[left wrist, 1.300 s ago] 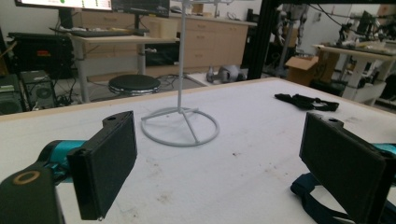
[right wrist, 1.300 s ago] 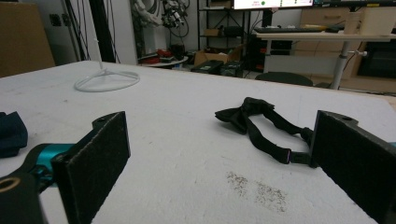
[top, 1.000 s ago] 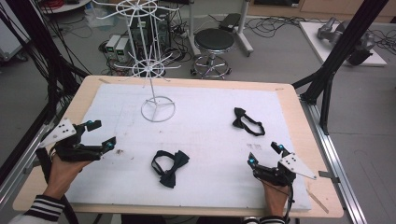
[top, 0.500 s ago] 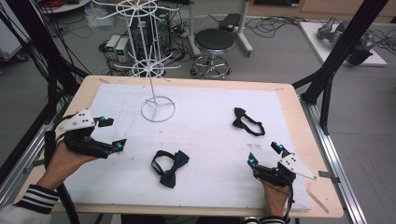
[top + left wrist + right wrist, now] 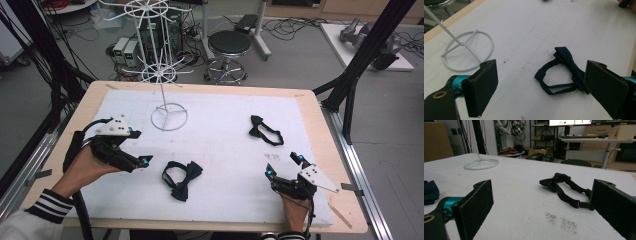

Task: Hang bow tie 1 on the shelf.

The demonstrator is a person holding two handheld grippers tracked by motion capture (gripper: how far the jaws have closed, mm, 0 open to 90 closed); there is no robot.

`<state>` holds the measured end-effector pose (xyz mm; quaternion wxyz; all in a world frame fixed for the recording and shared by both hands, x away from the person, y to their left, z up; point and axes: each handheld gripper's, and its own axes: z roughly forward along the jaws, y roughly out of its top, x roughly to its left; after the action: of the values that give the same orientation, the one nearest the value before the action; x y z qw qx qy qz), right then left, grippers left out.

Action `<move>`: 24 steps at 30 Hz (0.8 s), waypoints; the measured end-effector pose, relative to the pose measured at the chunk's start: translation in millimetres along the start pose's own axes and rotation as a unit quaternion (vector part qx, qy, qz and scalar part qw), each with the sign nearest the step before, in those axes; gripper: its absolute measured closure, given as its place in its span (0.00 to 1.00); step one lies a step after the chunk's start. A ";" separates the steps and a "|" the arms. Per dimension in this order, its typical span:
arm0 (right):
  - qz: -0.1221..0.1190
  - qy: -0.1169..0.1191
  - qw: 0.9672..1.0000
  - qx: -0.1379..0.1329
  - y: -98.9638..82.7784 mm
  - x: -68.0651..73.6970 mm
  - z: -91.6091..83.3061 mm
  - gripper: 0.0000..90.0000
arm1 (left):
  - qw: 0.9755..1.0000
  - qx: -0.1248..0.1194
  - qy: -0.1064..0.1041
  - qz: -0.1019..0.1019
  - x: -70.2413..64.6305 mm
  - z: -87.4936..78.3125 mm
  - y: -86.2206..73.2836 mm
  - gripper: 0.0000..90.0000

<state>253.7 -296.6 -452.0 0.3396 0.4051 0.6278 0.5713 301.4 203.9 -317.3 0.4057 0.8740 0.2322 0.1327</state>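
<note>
Navy bow tie [image 5: 181, 179] now lies nearer the advancing left tool [image 5: 141, 147].

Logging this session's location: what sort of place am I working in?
Probably a robotics lab: cables and power units on the floor, a black frame strut, a monitor desk behind the table.

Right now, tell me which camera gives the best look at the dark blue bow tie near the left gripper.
The left gripper view: the dark blue bow tie lies close between its open jaws, knot and looped strap clear. The high view shows it whole but small, beside the left gripper. The right gripper view catches just a corner at its left edge.
</note>
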 end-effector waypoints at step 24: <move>0.004 0.001 1.000 -0.004 -0.1 -1.0 -0.2 0.05 | 0.996 0.079 -0.042 0.027 -24.6 49.8 20.4 0.17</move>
<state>253.9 -297.6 -452.1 0.3389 0.4055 0.6240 0.5756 307.3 147.6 -334.3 0.3411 0.9140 0.2008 0.0887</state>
